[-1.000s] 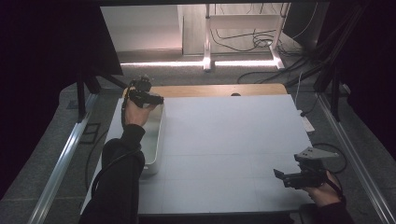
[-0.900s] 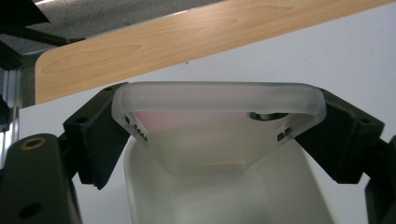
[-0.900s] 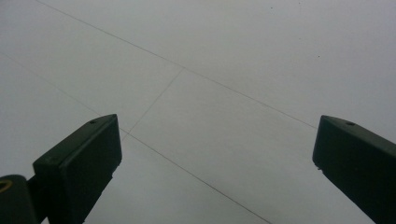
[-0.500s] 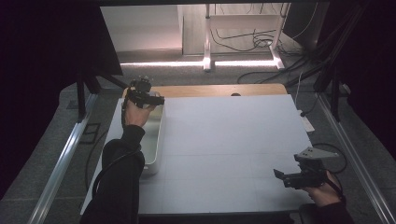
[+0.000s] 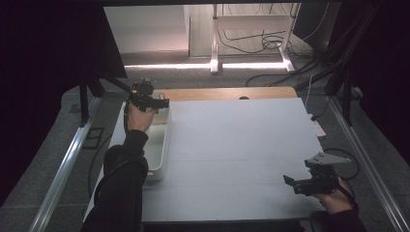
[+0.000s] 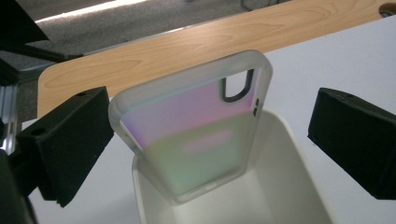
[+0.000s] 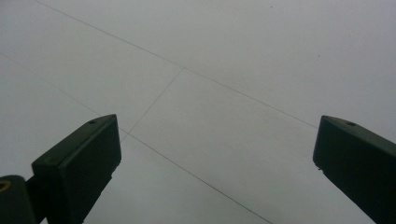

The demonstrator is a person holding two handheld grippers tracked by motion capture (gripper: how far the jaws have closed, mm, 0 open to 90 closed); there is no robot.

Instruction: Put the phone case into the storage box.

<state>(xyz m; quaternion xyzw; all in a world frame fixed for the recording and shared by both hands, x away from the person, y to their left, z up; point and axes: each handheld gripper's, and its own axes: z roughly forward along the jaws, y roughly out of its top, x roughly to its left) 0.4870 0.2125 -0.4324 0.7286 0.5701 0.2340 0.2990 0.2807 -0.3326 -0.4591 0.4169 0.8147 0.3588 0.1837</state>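
Two black fingers (image 6: pixel 70 140) of the left gripper (image 6: pixel 210 140) have just been opening and stand wide around the phone case (image 6: pixel 196 126), tilted over the white bin (image 6: pixel 280 186) on the counter (image 5: pixel 232 145); the right gripper (image 7: pixel 215 168) gapes empty.

A lab-style recording booth: a white gridded work mat (image 5: pixel 232 154) on a pale wooden table (image 5: pixel 227 93), black curtains (image 5: pixel 53 58) at nine and three o'clock, loose black cables (image 5: pixel 251 41) at twelve o'clock, aluminium frame rails (image 5: pixel 63 169) on grey carpet.
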